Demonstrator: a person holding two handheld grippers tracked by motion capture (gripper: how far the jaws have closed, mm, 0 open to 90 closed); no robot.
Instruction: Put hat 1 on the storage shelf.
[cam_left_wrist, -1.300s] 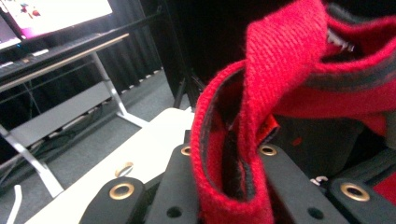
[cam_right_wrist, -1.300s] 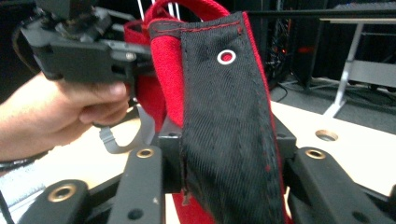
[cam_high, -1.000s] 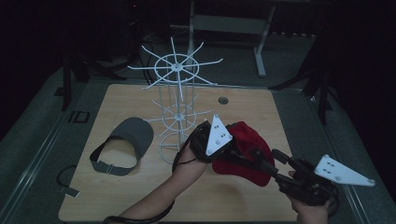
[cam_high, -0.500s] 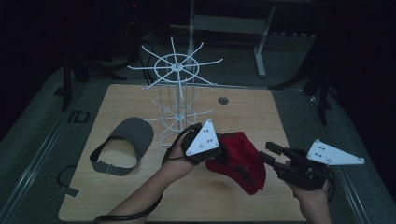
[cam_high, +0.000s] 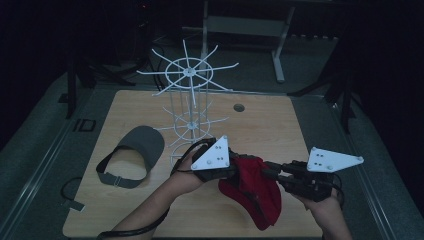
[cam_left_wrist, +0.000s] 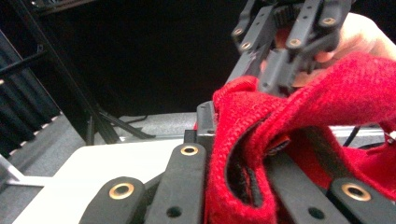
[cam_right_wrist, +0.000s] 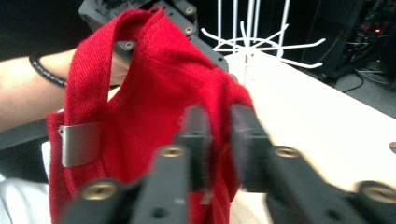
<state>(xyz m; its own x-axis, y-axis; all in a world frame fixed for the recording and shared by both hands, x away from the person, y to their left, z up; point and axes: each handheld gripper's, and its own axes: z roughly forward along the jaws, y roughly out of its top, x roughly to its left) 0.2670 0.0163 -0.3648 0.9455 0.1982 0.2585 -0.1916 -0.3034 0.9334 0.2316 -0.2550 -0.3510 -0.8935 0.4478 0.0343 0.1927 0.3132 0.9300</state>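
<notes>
Coarse-woven red cap (cam_high: 255, 192), limp and folded, pinched in both black tools, left (cam_high: 231, 172) and just-narrowed right (cam_high: 269, 170).

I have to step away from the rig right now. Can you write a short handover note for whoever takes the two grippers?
Left gripper: shut on the red cap, gripping its edge and holding it above the table.
Right gripper: its fingers have just been closing on the cap's fabric from the other side and now pinch it.
White wire rack: stands behind the cap, hooks bare.
Grey visor: lies flat to the left, untouched.
Done: red cap lifted, held by both grippers.
Left, probably: hang the cap on a rack hook, then the visor.
</notes>
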